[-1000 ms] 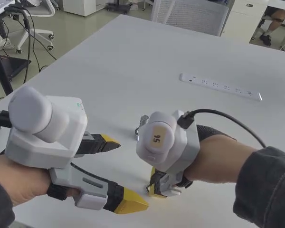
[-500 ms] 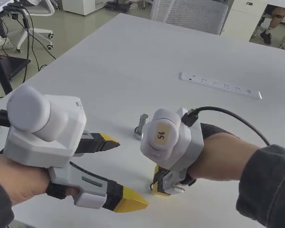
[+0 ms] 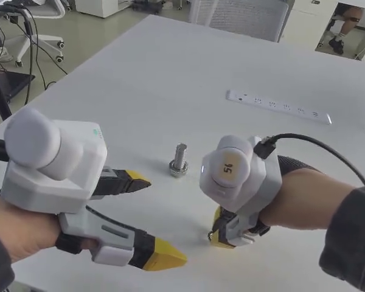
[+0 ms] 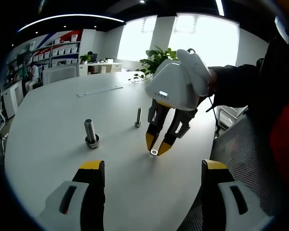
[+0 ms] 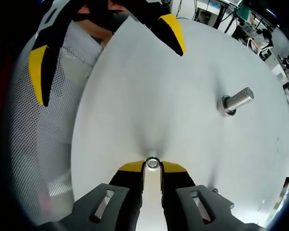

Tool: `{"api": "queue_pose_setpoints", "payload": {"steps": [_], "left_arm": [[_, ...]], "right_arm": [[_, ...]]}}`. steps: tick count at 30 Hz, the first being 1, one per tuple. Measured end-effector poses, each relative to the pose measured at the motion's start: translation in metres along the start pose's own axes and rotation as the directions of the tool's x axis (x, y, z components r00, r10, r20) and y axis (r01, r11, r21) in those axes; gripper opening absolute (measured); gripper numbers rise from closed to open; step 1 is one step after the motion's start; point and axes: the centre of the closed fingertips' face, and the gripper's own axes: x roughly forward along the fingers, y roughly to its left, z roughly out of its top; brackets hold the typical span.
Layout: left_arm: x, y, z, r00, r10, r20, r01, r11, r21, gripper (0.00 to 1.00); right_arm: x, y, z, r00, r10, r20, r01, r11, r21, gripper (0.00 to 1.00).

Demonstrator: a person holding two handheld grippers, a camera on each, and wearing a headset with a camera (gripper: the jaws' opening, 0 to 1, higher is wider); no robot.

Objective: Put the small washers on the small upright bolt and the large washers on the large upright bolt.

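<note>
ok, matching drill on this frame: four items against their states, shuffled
1 left gripper
2 right gripper
3 large bolt
4 power strip

A shut on a washer
B lying flat, farther back
C jaws wide open, empty
D standing upright

Pairs: 1-C, 2-A, 3-D, 4-B

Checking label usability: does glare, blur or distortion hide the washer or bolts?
Head view: sharp, evenly lit, soft shadows. Left gripper view: windows blown out, fisheye bends the table, washer, large bolt and small bolt clear. Right gripper view: rolled, large bolt looks sideways; washer sharp.
</note>
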Motion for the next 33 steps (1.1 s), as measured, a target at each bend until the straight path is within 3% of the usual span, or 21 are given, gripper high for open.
{"api": "queue_pose_setpoints", "payload": {"steps": [26,33], "left_arm": [[0.0,-0.002,0.0,1.0,-0.005,-0.004,0.005,1.0,-0.002,0.82],[0.0,-0.002,-0.001,1.0,-0.006,-0.006,0.006,1.0,-0.001,0.82]], "right_arm": [[-0.023,-0.009,-0.058,0.9988,-0.041,-0.028,0.044,0.99,0.134,0.14],[-0.035,-0.02,-0.074,0.9972,-0.063,-0.04,0.069,0.983,0.171,0.14]]}}
